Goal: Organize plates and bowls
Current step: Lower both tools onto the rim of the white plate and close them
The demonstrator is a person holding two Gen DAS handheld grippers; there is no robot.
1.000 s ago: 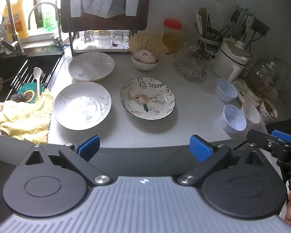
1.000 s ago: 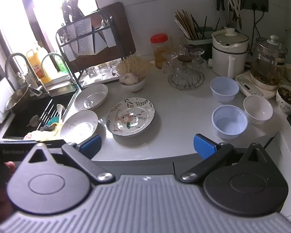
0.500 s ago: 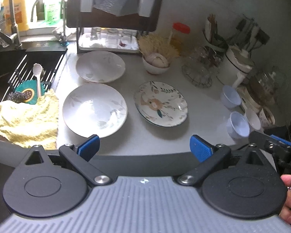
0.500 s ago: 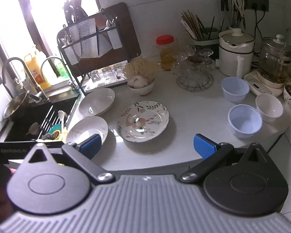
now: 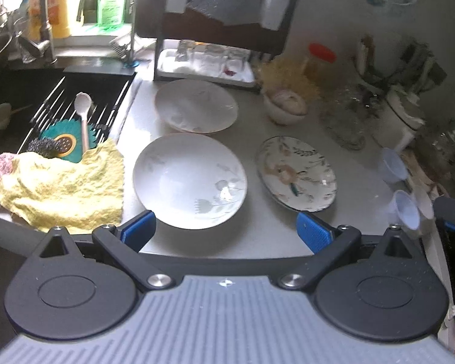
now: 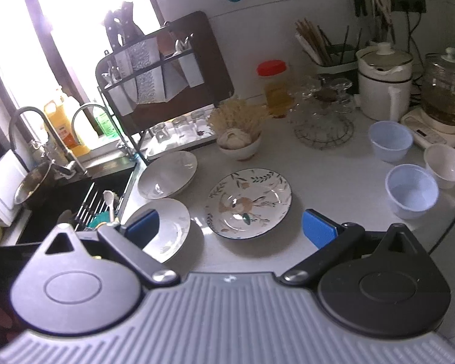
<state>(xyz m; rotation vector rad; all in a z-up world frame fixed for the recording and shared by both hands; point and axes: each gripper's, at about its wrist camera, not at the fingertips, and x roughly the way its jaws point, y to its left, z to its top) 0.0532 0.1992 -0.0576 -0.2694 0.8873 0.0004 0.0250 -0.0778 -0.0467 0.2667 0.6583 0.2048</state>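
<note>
Left gripper (image 5: 226,232) spread wide, empty — hovers at counter (image 5: 267,239) edge before near white plate (image 5: 190,180). Right gripper (image 6: 230,226) also spread, empty — patterned plate (image 6: 248,202) just ahead.

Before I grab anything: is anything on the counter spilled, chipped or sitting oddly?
Nothing spilled or visibly chipped. The only untidy thing is the yellow cloth, crumpled at the sink's edge next to the nearest white plate.

Black grippers, blue-padded jaws, ribbed grey housings.
</note>
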